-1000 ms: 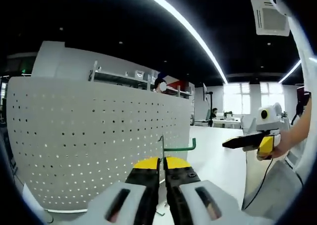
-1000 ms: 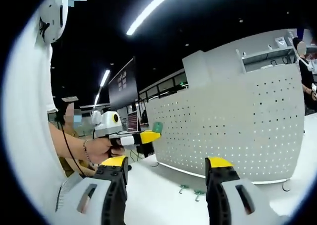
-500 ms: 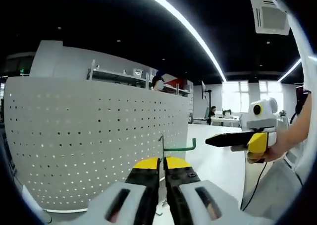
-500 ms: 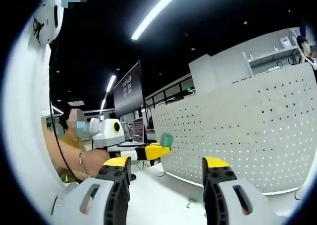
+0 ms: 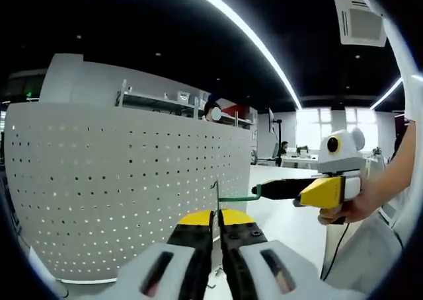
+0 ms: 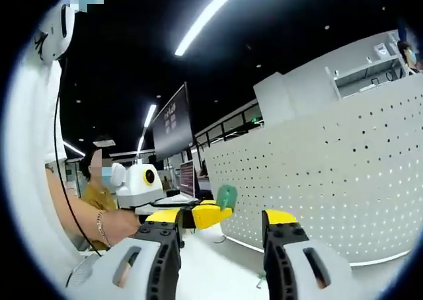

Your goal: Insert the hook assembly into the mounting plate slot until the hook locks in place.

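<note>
My left claw (image 5: 216, 215) pinches the hook (image 5: 236, 197), its long axis pointing to 3 o'clock toward my spread right claw (image 5: 277, 189), pegboard (image 5: 119, 181) at 9 o'clock.

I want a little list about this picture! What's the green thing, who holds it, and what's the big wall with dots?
green thing: a green hook, its tip also seen in the right gripper view
who holds it: the left gripper, jaws shut on its wire
dotted wall: a white pegboard, standing upright on a white table
other tool: the right gripper, jaws open, close to the hook's tip
hook in the board yet: not yet
</note>
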